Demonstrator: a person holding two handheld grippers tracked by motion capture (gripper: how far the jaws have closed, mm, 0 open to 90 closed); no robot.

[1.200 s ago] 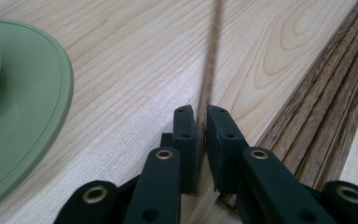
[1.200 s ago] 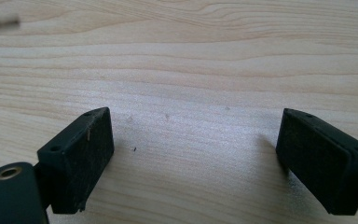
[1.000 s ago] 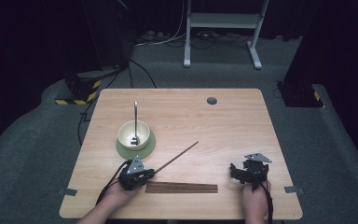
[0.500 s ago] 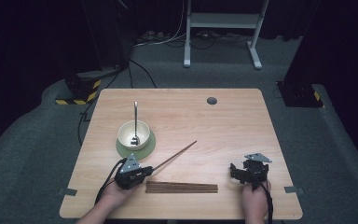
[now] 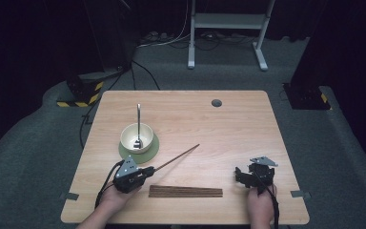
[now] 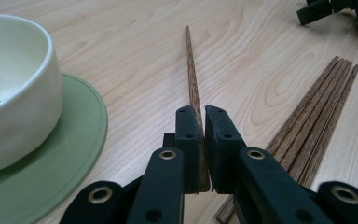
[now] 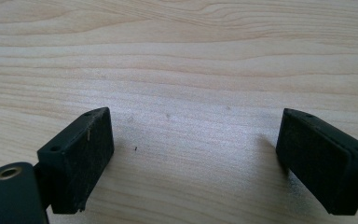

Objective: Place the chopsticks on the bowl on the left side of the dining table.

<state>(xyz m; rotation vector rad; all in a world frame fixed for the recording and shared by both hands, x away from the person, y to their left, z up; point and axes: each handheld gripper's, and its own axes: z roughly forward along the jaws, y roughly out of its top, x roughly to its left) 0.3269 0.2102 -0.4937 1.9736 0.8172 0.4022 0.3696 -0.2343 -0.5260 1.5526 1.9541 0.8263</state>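
My left gripper (image 5: 148, 171) (image 6: 201, 112) is shut on the thick end of a single brown chopstick (image 5: 176, 156) (image 6: 191, 70), which points away to the right with its thin tip over the table. A bundle of several chopsticks (image 5: 186, 192) (image 6: 317, 112) lies flat near the front edge, just right of that gripper. A cream bowl (image 5: 137, 137) (image 6: 14, 107) with a metal spoon (image 5: 138, 119) in it stands on a green coaster (image 5: 153, 148) (image 6: 74, 154) behind the left gripper. My right gripper (image 5: 240, 175) (image 7: 193, 154) rests open at the front right, with bare wood between its jaws.
The wooden table (image 5: 228, 129) has a dark round cable hole (image 5: 216, 102) near its back edge. Beyond the table are dark floor, cables and a white stand leg (image 5: 259, 52). The right gripper (image 6: 326, 9) shows far off in the left gripper view.
The left gripper has risen slightly with the chopstick and shifted a little to the left. The right gripper has stayed put.
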